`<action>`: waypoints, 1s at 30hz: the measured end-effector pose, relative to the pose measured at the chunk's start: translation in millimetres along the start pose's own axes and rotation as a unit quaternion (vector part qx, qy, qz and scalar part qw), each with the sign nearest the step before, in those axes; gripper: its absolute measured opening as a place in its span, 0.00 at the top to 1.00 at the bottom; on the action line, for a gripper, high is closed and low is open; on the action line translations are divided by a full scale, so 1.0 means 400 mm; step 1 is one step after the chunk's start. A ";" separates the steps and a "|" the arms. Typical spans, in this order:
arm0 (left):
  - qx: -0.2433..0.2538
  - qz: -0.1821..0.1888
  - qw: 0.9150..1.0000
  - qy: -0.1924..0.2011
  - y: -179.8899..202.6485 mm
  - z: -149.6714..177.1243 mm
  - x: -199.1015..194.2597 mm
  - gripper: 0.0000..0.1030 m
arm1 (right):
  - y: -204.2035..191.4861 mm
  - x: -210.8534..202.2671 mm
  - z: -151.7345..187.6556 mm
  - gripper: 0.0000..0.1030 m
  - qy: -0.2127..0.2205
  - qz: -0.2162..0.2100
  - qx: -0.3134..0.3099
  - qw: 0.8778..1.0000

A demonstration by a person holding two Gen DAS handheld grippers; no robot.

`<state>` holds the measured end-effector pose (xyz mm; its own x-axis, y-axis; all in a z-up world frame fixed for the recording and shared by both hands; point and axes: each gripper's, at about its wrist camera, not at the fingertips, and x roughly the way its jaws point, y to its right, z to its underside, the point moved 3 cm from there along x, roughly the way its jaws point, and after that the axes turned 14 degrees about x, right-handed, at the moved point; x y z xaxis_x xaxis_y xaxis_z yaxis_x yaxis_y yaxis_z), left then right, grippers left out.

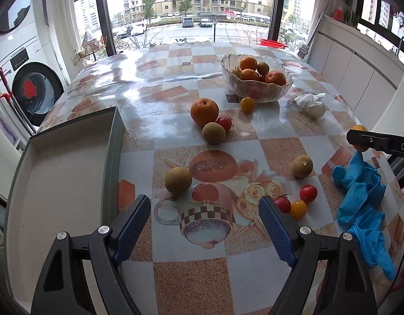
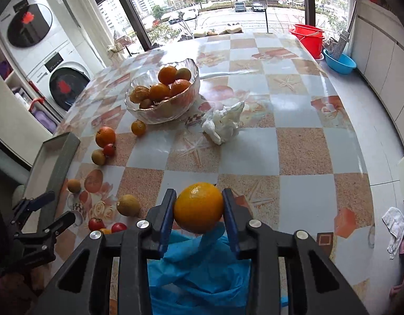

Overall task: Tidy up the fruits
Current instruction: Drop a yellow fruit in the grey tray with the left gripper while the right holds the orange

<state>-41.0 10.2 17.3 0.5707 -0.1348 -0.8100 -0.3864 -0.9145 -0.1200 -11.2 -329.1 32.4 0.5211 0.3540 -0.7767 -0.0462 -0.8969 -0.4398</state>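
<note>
R gripper: clamped on an orange, pads pressing both sides; fruit sits above a blue plastic bag, looks just clear of the table.
L gripper: jaws wide apart, nothing btwn them; hovers over the checked tablecloth, pointing down twd a greenish-brown round fruit.
Bowl: glass bowl far side of table, already holds oranges + darker fruit.
Tray: empty grey tray at L edge, just beside L gripper.
Loose fruit: big orange, small red tomato, another brownish fruit in a cluster mid-table; three cherry tomatoes near R finger of L gripper; one small orange fruit touching bowl's base.
Other: crumpled white tissue near bowl.
Step (my read): pick done w/ R, carry to come; most fruit not yet sorted.
Next move needs: lift clear of bag, carry to bowl or tray (can't tell which is the target), let go low so it doesn't roll.
</note>
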 end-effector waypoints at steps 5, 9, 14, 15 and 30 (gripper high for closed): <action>-0.006 -0.010 1.000 -0.017 -0.011 -0.016 0.021 0.16 | -0.012 -0.051 0.014 0.62 0.014 -0.029 0.003 0.999; -0.006 -0.021 0.999 -0.032 -0.010 -0.039 0.062 0.29 | -0.031 -0.047 0.035 0.62 -0.001 -0.042 0.000 0.999; -0.041 -0.012 0.998 -0.049 -0.030 -0.034 0.109 0.48 | -0.052 -0.054 0.065 0.62 -0.006 -0.050 -0.007 0.999; -0.048 -0.013 0.998 -0.049 -0.035 -0.032 0.108 0.56 | -0.057 -0.054 0.070 0.62 -0.007 -0.049 -0.008 0.999; -0.080 0.044 0.995 0.042 -0.089 0.015 -0.098 0.72 | -0.246 -0.017 0.155 0.62 -0.044 -0.041 -0.059 0.996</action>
<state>-54.1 50.2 50.0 0.6011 -0.2434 -0.7612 -0.3212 -0.9458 0.0488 -63.0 -226.6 52.9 0.4426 0.4443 -0.7789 0.0974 -0.8873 -0.4508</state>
